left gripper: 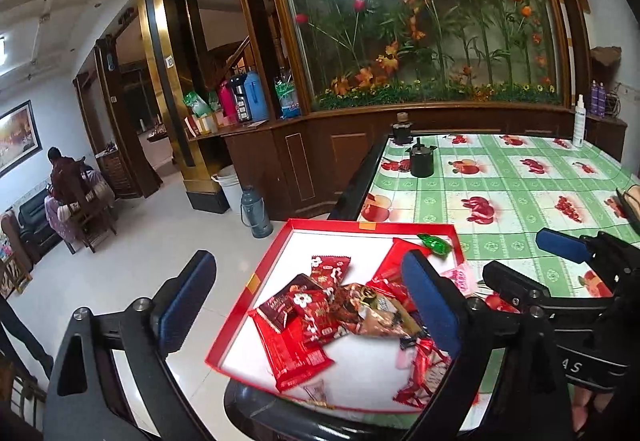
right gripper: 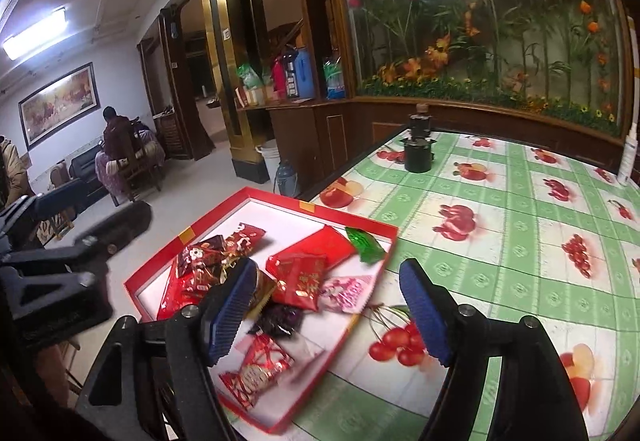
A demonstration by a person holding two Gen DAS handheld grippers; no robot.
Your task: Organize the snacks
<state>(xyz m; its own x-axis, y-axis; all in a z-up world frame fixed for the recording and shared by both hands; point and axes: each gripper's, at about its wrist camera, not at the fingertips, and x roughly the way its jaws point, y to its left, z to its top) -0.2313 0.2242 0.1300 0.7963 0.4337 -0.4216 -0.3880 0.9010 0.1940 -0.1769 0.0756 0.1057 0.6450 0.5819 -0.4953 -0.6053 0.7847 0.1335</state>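
A shallow red box with a white floor (left gripper: 276, 253) sits at the table's left corner, partly over the edge; it also shows in the right wrist view (right gripper: 160, 265). It holds several snack packets: red wrappers (left gripper: 296, 353), a brown one (left gripper: 372, 315), a green candy (left gripper: 434, 243) (right gripper: 366, 245), a pink packet (right gripper: 346, 293). My left gripper (left gripper: 308, 309) is open and empty, wide across the box's near left side. My right gripper (right gripper: 328, 315) is open and empty above the box's right rim; it shows in the left wrist view (left gripper: 532, 261).
The table has a green checked cloth with fruit prints (right gripper: 520, 201). A black pot (right gripper: 418, 157) and a dark bottle (left gripper: 401, 129) stand at its far left. A white spray bottle (left gripper: 579, 121) is far right. Floor lies left of the table.
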